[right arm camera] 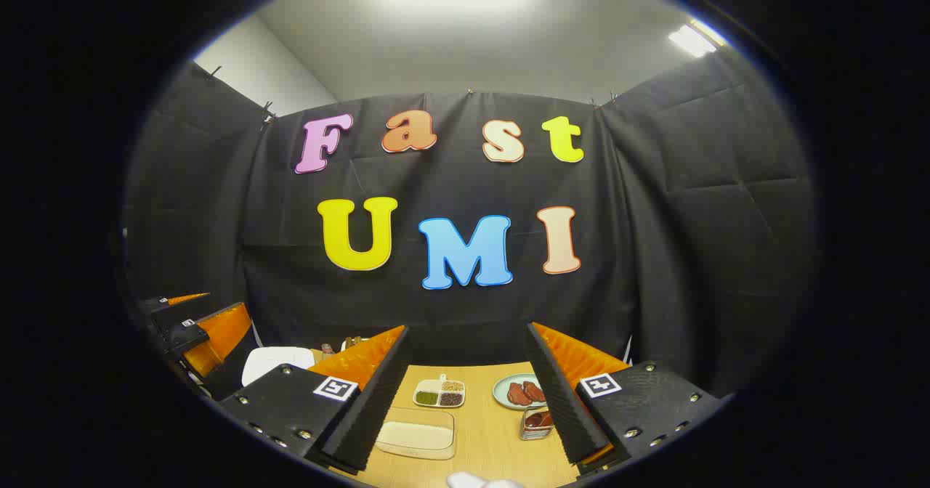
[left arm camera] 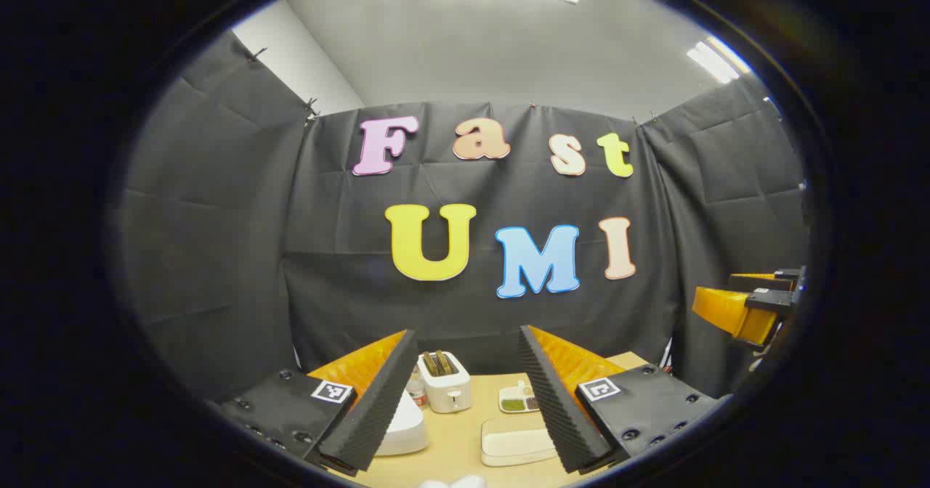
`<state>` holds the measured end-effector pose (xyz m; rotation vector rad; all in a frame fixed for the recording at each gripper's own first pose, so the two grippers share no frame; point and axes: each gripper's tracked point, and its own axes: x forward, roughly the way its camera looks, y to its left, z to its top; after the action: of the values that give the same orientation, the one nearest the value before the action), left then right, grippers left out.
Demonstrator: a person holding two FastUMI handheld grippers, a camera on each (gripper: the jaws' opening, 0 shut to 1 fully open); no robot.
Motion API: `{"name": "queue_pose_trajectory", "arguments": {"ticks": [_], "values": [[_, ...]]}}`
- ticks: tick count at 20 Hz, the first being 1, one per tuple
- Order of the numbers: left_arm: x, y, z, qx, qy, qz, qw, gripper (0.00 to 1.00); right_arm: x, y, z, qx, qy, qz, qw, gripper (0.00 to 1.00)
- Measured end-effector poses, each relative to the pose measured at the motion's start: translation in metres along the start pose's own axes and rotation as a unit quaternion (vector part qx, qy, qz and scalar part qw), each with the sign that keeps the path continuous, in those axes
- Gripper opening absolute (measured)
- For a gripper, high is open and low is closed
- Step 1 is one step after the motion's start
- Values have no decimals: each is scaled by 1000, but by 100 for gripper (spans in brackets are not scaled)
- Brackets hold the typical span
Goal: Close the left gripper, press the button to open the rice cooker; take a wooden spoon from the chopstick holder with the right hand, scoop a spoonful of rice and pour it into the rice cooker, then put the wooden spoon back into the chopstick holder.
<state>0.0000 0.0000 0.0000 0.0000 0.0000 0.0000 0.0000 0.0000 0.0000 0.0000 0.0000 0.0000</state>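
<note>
In the left gripper view my left gripper is open and held above the wooden table, with nothing between its fingers. The white rice cooker sits low at the left, half hidden by the left finger, and its lid looks down. A shallow box of rice lies near the right finger. In the right gripper view my right gripper is also open and empty above the rice box. A small metal holder stands by its right finger, and I cannot make out its contents. The rice cooker shows at the left.
A white toaster stands at the back of the table beside a divided dish of grains. A plate of reddish meat sits behind the metal holder. The right gripper hangs at the far right, the left gripper at the far left.
</note>
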Motion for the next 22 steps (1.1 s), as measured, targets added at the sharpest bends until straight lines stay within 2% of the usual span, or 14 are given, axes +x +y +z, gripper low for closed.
{"name": "queue_pose_trajectory", "arguments": {"ticks": [22], "values": [[-5, 9, -3, -6, 2, 8, 1000, 97, -6, 4, -3, -12, 1, -3, 1000, 95]]}}
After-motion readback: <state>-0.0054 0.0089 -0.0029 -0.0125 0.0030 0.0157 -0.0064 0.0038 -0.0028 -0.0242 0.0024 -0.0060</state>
